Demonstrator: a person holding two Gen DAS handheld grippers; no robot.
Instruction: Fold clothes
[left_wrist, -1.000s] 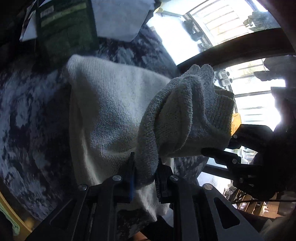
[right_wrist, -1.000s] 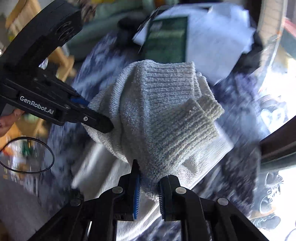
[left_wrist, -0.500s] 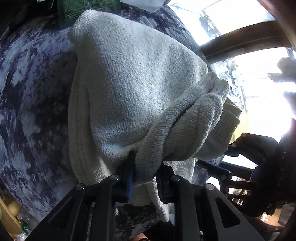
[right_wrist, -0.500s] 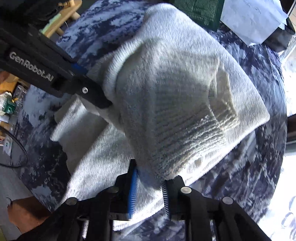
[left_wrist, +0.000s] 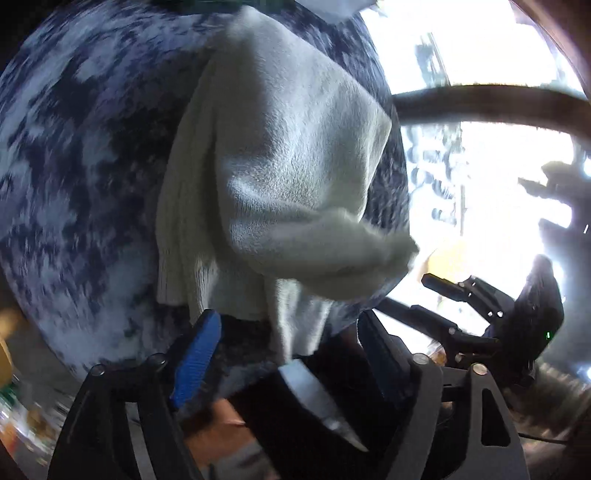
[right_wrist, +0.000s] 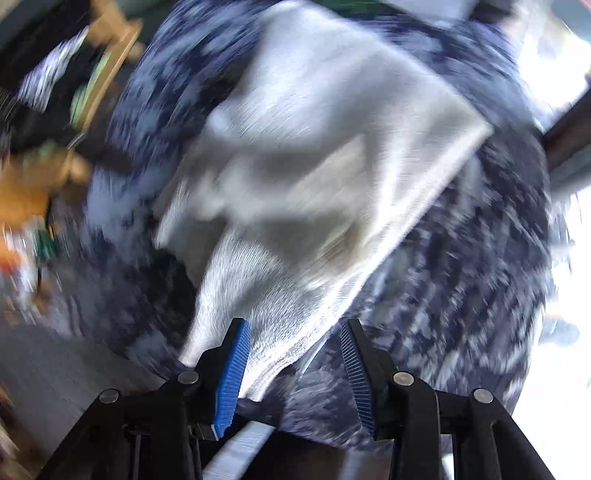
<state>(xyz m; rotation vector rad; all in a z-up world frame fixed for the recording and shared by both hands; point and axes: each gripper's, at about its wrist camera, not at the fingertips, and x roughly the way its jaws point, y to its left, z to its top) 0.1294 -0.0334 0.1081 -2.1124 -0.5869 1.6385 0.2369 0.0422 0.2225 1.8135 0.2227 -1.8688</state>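
A cream knitted sweater (left_wrist: 280, 155) lies folded over itself on a round table covered in a blue and white patterned cloth (left_wrist: 81, 177). My left gripper (left_wrist: 288, 325) is at the sweater's near edge, its jaws opening, and the knit has dropped free between them without either pad pressing on it. In the blurred right wrist view the same sweater (right_wrist: 314, 155) spreads across the cloth. My right gripper (right_wrist: 295, 332) has its jaws opening too; a hem corner lies loose between them, touching the left pad. The right gripper (left_wrist: 461, 306) also shows at the right of the left wrist view.
A dark curved window frame (left_wrist: 480, 107) and bright windows lie beyond the table's right side. Wooden furniture and clutter (right_wrist: 40, 184) stand left of the table. Green and white items (left_wrist: 332, 5) peek in at the far rim. The table edge (left_wrist: 306, 384) is just below the left gripper.
Both grippers were shut on bunched sweater fabric held above the table. They carried it over the rest of the sweater, lowered it, and both jaws have let go.
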